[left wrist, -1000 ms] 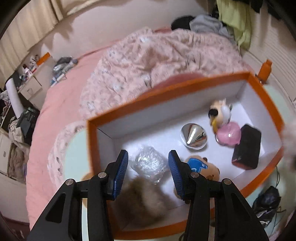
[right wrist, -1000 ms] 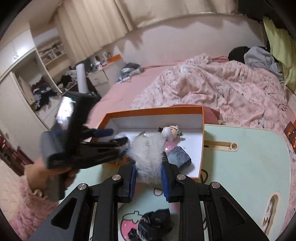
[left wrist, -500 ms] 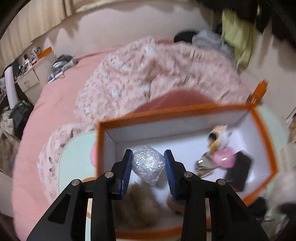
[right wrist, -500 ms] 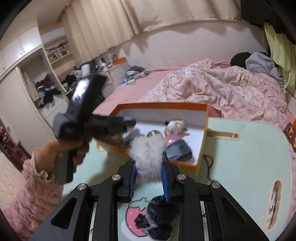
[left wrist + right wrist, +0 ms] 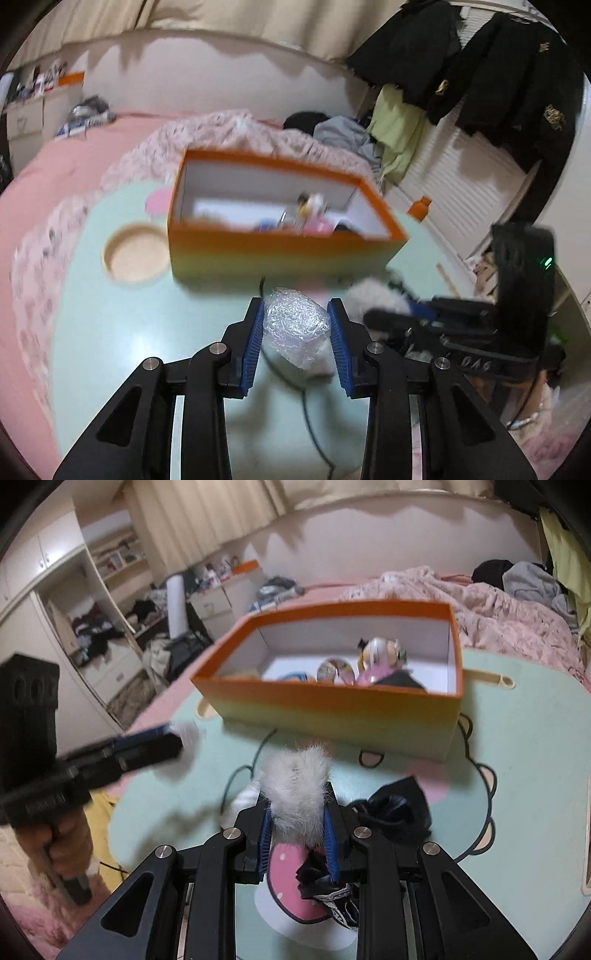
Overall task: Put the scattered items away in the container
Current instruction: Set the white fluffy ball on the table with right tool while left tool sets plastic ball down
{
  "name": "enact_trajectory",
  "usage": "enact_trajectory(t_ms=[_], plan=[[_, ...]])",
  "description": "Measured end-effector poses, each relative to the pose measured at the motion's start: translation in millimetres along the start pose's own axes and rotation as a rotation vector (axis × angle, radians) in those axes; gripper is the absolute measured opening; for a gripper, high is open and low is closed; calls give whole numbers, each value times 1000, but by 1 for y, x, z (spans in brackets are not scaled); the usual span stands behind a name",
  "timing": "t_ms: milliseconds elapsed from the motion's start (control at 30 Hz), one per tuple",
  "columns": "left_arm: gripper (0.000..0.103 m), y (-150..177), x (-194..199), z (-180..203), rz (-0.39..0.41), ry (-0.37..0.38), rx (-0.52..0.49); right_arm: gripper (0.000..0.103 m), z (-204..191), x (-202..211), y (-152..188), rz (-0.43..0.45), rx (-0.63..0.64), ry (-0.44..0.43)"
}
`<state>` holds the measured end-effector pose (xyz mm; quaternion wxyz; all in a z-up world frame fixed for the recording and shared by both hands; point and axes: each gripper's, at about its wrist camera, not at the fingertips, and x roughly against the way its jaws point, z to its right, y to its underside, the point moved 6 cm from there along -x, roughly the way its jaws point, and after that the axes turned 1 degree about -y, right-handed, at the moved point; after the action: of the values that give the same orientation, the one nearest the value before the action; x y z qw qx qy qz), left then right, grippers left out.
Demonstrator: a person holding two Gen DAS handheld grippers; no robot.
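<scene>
My left gripper [image 5: 295, 310] is shut on a crumpled ball of clear wrap [image 5: 297, 328], held above the mint-green table [image 5: 129, 350] in front of the orange box [image 5: 280, 251]. My right gripper [image 5: 297, 805] is shut on a white fur ball [image 5: 295, 786], low over the table before the same box [image 5: 332, 716]. Inside the box lie a small figurine [image 5: 380, 653], a silver cone [image 5: 334, 670], a pink piece [image 5: 373, 675] and a black item [image 5: 399, 681]. A black cloth item [image 5: 399, 805] lies on the table just right of the right gripper.
A round recess [image 5: 135, 253] is sunk in the table left of the box. A black cable [image 5: 306, 406] runs across the table. An orange bottle [image 5: 421, 208] stands beyond the box. A bed with a pink quilt [image 5: 517, 620] lies behind. A hand [image 5: 66, 845] grips the left tool.
The left gripper closed on the wrap ball inside the box, then drew it out and back over the table. The right gripper sank toward the table with the fur ball.
</scene>
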<state>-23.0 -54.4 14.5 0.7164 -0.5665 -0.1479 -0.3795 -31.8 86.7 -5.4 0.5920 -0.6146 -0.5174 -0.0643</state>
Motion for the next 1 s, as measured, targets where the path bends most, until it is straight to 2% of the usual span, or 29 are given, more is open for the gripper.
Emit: enact_trajectory(t_ms=[167,300,400,433,467,500,567,633,700,800,1000], plan=[[36,11,-29,-17,19,-96,39,24,5,-8,3,8,22,54],[37,17,-34,-8,64,-98,4,25,2,-14,6,17,60,93],[41,20,-36,-1,76,-84,-10,37,0,-15,5,21,72,74],[44,22,-37,2,74,-82,-20,45,-1,-16,6,22,75,61],[52,23,-38,3,72,-87,-28,53,-4,-15,6,23,80,47],[59,22,-38,3,75,-94,-32,57,-6,-15,6,27,85,35],[60,20,-34,3,103,-91,-25,65,-10,-11,6,46,89,28],[62,18,-26,-3,143,-76,2,65,-7,-2,4,95,69,19],[70,16,-20,-11,181,-56,43,65,1,10,0,160,22,-11],[71,14,-15,-19,210,-26,96,65,17,29,-3,247,-59,-37],[71,17,-17,-19,209,-47,100,65,29,36,-4,279,-129,-58]])
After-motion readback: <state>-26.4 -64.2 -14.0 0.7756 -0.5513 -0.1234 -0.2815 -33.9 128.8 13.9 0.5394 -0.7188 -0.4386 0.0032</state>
